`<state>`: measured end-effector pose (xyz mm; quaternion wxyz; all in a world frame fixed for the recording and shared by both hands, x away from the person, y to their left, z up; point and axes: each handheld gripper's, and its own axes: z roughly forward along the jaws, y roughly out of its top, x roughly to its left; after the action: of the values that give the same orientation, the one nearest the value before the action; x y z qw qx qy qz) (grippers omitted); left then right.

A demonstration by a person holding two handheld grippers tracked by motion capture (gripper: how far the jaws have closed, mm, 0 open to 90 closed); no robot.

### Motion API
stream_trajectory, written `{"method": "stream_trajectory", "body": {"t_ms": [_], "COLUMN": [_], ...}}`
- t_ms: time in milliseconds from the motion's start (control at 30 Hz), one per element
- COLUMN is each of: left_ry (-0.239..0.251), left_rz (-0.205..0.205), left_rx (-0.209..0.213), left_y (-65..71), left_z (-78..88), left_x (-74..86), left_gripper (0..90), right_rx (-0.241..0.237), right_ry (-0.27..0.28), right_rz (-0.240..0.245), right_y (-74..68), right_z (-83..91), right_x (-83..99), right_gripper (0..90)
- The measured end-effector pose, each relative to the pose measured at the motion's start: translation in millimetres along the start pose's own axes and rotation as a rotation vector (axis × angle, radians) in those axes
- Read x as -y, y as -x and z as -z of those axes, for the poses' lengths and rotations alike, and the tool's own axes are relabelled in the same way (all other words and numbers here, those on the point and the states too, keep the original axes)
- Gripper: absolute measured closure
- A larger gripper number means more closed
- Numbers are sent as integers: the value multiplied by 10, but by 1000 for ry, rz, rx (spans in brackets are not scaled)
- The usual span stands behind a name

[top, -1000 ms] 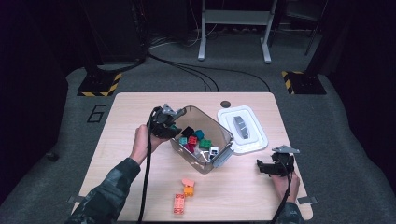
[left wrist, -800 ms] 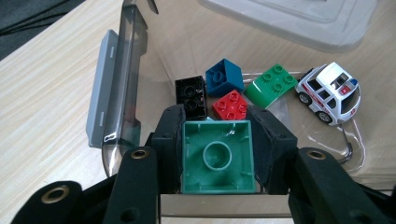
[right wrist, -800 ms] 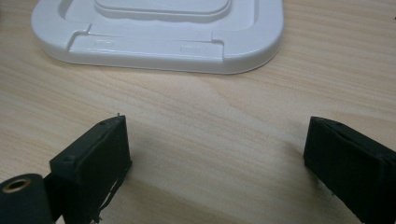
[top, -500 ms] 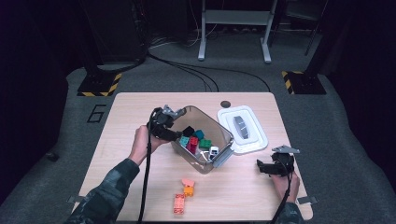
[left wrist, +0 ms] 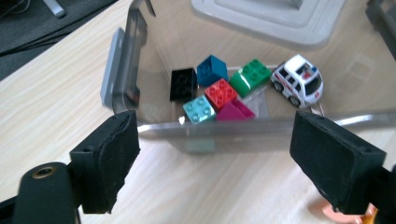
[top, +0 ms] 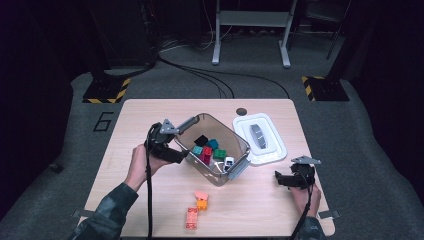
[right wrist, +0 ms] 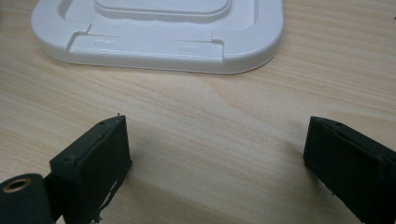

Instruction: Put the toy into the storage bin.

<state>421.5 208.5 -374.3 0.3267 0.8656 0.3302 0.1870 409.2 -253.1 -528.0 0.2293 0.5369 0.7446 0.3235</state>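
Open jaws at a bin of toy bricks on a wooden bench (top: 150, 195).

Low in the frame lie loose orange bricks (top: 198, 209); at lower right the right gripper (top: 280, 180) rests, jaws wide and empty. At centre left, the left gripper (top: 184, 156), its jaws just opening with nothing between them, sits beside the clear bin (top: 197, 122). Beyond lies the white lid (top: 272, 150).

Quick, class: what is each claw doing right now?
Left claw: open, jaws have just been opening, nothing between them, by the clear bin.
Right claw: open, empty.
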Motion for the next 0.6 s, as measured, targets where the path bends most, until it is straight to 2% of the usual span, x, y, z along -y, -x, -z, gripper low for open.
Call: {"method": "stream_trajectory", "body": {"t_ms": [200,333,600], "left_ry": [-1,-21,-60], "left_rz": [17,30,51], "left_rx": [8,23,85], "left_y": [96,196,446], "left_z": [32,-3,-143], "left_x": [236,398,675], "left_gripper": [132,130,124], "right_rx": [0,0,0], "right_ry": [0,0,0], "right_rz": [0,0,0], "right_y": [0,0,0], "right_z": [0,0,0], "right_x": [0,0,0], "right_gripper": [64,64,64]}}
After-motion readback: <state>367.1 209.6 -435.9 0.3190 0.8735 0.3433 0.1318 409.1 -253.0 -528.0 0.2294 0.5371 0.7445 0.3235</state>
